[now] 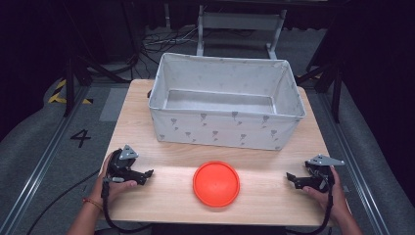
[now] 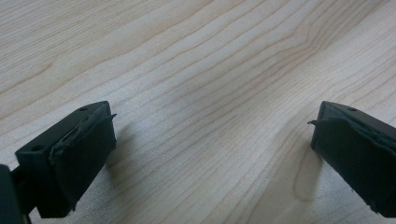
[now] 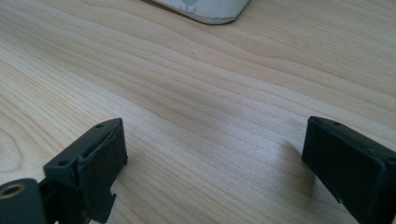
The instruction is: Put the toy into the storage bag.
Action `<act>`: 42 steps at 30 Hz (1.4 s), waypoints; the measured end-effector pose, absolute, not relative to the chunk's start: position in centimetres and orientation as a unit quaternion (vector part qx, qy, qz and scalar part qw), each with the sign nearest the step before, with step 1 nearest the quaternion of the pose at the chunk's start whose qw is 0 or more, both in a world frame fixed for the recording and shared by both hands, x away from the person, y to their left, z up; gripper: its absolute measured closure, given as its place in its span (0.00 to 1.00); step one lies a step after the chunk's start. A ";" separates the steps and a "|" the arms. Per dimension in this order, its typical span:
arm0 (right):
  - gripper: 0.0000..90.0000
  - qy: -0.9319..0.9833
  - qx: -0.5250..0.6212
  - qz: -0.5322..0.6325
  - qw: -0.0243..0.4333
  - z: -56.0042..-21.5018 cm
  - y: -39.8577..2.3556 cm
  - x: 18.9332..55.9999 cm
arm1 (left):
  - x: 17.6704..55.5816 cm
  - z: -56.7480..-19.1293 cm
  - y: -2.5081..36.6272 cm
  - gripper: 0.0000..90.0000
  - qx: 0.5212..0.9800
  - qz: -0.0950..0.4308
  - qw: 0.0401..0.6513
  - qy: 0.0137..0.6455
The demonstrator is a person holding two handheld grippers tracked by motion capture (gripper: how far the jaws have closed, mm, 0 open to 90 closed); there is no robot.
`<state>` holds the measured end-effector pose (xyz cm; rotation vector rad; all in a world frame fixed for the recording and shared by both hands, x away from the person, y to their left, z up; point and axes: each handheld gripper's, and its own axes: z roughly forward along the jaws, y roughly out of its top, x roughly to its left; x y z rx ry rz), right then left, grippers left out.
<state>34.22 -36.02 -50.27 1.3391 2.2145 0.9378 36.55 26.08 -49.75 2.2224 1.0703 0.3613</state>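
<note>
An orange round disc lies flat on the wooden table near its front edge. Behind it stands a white fabric bin with a grey pattern, and nothing shows inside it. My left gripper rests on the table left of the disc, held by a hand, pointing toward the disc. My right gripper rests to the disc's right, also pointing inward. In the left gripper view the left gripper stands open over bare wood. The right gripper is open too, nothing between its jaws.
A corner of the bin shows at the top of the right gripper view. The table stands on grey floor with rails at both sides. Cables and a metal frame lie beyond the table's far edge.
</note>
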 end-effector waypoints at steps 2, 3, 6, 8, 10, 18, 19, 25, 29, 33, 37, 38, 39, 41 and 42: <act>0.08 0.789 0.478 0.334 0.194 -50.3 -36.0 34.2 | 36.6 -49.8 26.1 0.00 0.845 0.137 0.319 0.407; 0.08 0.789 0.478 0.334 0.194 -50.3 -36.0 34.2 | 36.5 -49.7 26.1 0.00 0.845 0.137 0.318 0.407; 0.08 0.787 0.482 0.333 0.195 -50.3 -36.0 34.2 | 36.5 -49.7 26.1 0.00 0.845 0.137 0.318 0.407; 0.08 0.786 0.483 0.332 0.195 -50.2 -36.1 34.1 | 36.6 -49.7 26.1 0.00 0.845 0.137 0.318 0.406; 0.09 0.786 0.485 0.331 0.192 -50.2 -36.0 34.1 | 36.6 -49.7 26.1 0.00 0.846 0.138 0.318 0.406; 0.23 0.791 0.482 0.320 0.199 -49.2 -36.3 33.8 | 36.4 -49.7 26.2 0.01 0.842 0.143 0.316 0.412; 0.23 0.792 0.480 0.321 0.197 -49.1 -36.3 33.7 | 36.3 -49.7 26.2 0.01 0.843 0.143 0.315 0.412; 0.24 0.802 0.459 0.332 0.192 -48.1 -35.7 33.2 | 36.3 -49.7 26.2 0.01 0.842 0.144 0.315 0.413; 0.24 0.805 0.448 0.341 0.188 -47.5 -35.3 33.0 | 36.3 -49.7 26.2 0.01 0.842 0.143 0.315 0.413; 0.24 0.804 0.441 0.353 0.186 -46.7 -34.8 32.7 | 36.3 -49.7 26.2 0.01 0.842 0.143 0.316 0.413; 0.24 0.800 0.438 0.367 0.182 -46.1 -34.4 32.4 | 36.3 -49.7 26.2 0.01 0.842 0.143 0.316 0.413; 0.24 0.801 0.436 0.368 0.182 -46.0 -34.3 32.4 | 36.3 -49.7 26.2 0.01 0.842 0.143 0.316 0.413; 0.24 0.802 0.433 0.369 0.180 -45.8 -34.1 32.3 | 36.3 -49.7 26.2 0.01 0.842 0.144 0.315 0.413; 0.24 0.805 0.426 0.371 0.178 -45.5 -33.8 32.2 | 36.3 -49.7 26.2 0.01 0.842 0.143 0.316 0.413; 0.24 0.807 0.423 0.373 0.177 -45.3 -33.6 32.1 | 36.3 -49.7 26.2 0.01 0.842 0.143 0.315 0.413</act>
